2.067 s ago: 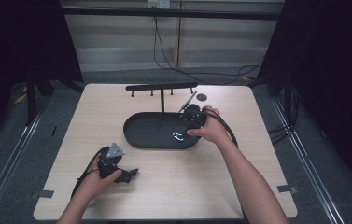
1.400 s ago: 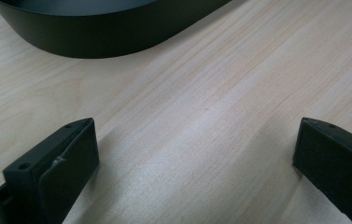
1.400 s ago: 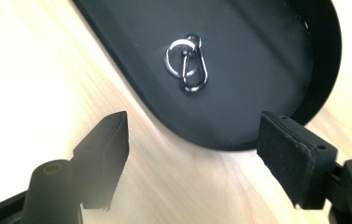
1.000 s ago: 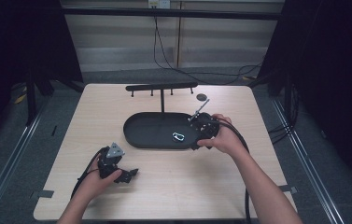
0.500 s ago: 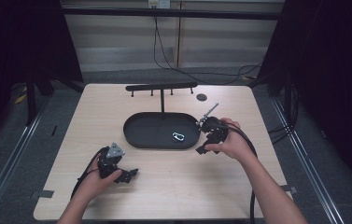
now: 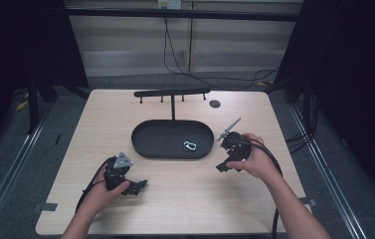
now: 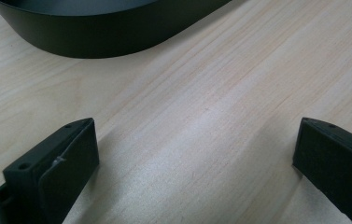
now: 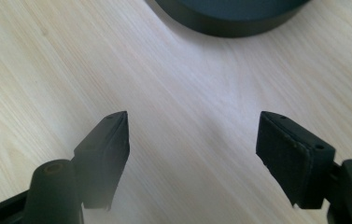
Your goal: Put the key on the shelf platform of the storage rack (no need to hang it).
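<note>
A light wooden table (image 6: 175, 209) carries a black oval tray (image 6: 147, 144) at its middle, and inside the tray, toward its right end, lies a small pale carabiner-like clip (image 6: 190, 146), loose on the tray floor and touched by neither gripper. Behind the tray stands a black rack (image 6: 171, 93), a thin post with a long crossbar and short pegs hanging from it; right of the rack a small dark disc (image 6: 215, 103) lies on the tabletop. The left gripper (image 6: 136, 186) rests low on the table in front of the tray's left end, held by the left hand (image 6: 100, 191), with a grey 3-cornered plate on top and a cable looping off to the left. In the left gripper view its 2 jaws stand spread wide over bare wood with nothing between them, and the tray (image 7: 108, 32) wall curves across the top. The right gripper (image 6: 223, 166) sits just beside the tray's right end, gripped by the right hand (image 6: 254, 159), its cable arching back along the forearm; a thin grey piece sticks up from its far side. In the right gripper view its 2 jaws are likewise spread wide apart and empty, pointing down at the table (image 8: 173, 140), with the tray (image 8: 229, 18) edge showing at the top. The 2 grippers are well apart, 1 on each side of the table's front half.
</note>
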